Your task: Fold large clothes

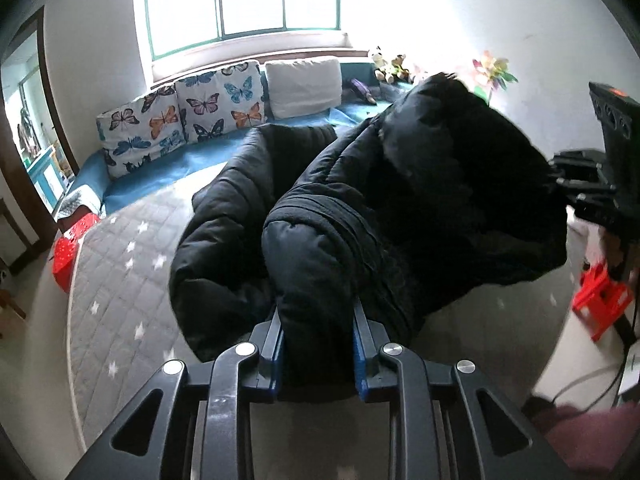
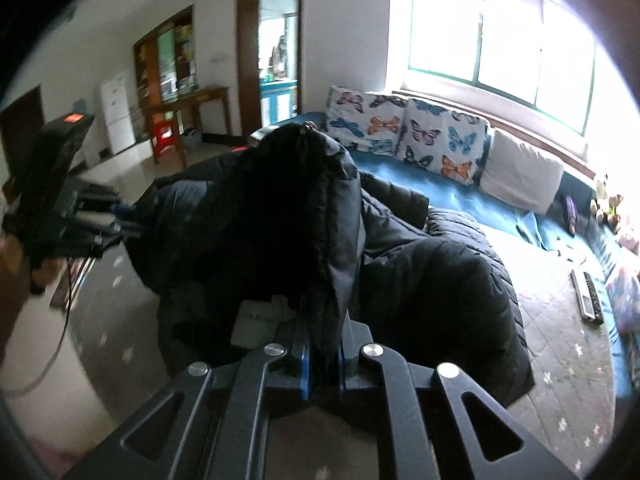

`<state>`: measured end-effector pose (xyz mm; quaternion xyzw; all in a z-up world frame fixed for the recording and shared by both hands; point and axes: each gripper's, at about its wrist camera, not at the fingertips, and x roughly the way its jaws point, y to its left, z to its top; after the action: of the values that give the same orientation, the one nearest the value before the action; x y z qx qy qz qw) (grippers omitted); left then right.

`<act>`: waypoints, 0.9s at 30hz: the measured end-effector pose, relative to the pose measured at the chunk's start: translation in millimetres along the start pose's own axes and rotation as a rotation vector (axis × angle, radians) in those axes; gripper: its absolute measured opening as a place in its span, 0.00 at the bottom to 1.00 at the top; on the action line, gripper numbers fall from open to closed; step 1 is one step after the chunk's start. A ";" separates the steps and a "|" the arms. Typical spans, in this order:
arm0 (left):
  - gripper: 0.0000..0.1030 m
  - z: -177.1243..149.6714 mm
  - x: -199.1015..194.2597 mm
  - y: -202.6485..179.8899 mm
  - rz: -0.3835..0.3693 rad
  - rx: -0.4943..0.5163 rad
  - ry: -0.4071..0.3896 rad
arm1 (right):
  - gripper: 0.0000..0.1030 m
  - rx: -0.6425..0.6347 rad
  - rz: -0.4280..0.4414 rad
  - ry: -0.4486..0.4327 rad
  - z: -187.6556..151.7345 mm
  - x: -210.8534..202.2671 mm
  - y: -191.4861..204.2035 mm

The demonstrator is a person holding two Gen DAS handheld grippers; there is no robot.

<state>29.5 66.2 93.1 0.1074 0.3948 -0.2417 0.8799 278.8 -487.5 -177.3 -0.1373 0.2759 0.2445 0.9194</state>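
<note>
The black padded coat [image 1: 400, 184] hangs bunched ahead of both grippers, not yet folded. The left gripper [image 1: 318, 344] and right gripper [image 2: 323, 354] each clamp its fabric.

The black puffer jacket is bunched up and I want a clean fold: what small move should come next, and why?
Probably draw the two grippers apart. The left gripper and right gripper are each shut on a fold of the black puffer jacket, which hangs crumpled between them over the grey star quilt; spreading it should flatten it.
</note>
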 end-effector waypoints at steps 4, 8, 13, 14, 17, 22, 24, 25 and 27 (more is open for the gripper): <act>0.27 -53.3 -17.5 -7.5 0.004 0.016 0.073 | 0.10 -0.083 0.027 0.055 -20.5 -10.7 21.9; 0.27 -99.2 -22.5 -23.4 0.031 0.061 0.159 | 0.11 -0.115 0.096 0.161 -40.5 -9.5 37.0; 0.29 -127.2 -44.8 -33.4 0.034 0.078 0.169 | 0.14 -0.119 0.169 0.314 -58.9 -0.9 38.6; 0.29 -126.5 -52.6 -33.0 0.032 0.079 0.157 | 0.14 -0.110 0.177 0.329 -58.6 -2.4 34.9; 0.29 -118.8 -71.9 -34.9 0.033 0.087 0.101 | 0.14 -0.095 0.174 0.327 -51.4 -15.2 30.2; 0.29 -57.4 -67.0 -34.5 -0.043 0.045 0.019 | 0.14 -0.038 0.133 0.215 -18.5 -25.8 17.6; 0.29 -32.9 -54.4 -31.1 -0.090 0.025 0.013 | 0.14 -0.028 0.099 0.190 1.6 -11.5 7.5; 0.29 -19.2 -46.2 -32.1 -0.100 0.022 0.013 | 0.14 -0.023 0.093 0.182 3.7 -7.0 4.7; 0.29 6.2 -28.7 -37.3 -0.125 0.017 0.013 | 0.14 0.004 0.091 0.186 19.6 17.4 -9.3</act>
<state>-2.0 41.5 118.6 0.0917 0.4044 -0.2988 0.8595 305.0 -481.2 -170.3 -0.1450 0.3665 0.2717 0.8780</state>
